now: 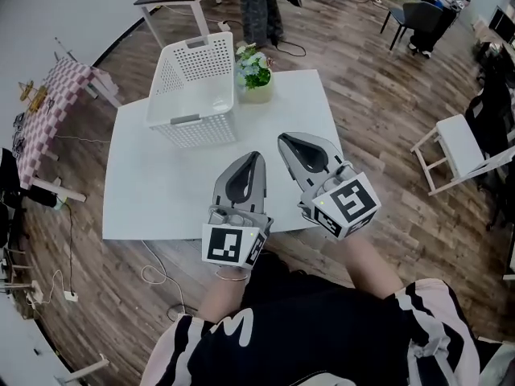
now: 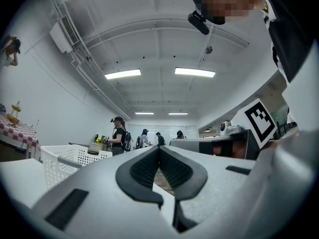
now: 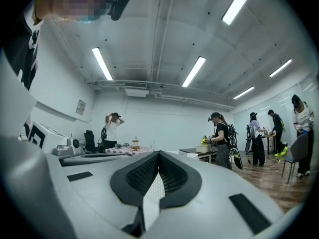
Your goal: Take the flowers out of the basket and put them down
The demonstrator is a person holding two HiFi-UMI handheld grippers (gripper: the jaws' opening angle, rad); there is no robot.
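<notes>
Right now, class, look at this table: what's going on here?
A person holds a two-jaw gripper in each hand above the near side of a white table. The left gripper and the right gripper are both shut and hold nothing. At the far side, the potted flowers stand on the table beside the white basket, not in it, and the basket looks empty. The flowers appear to be already out and set down, and neither gripper touches anything.

Head view looks steeply down; left gripper view, level, shares basket (image 1: 197, 127).
</notes>
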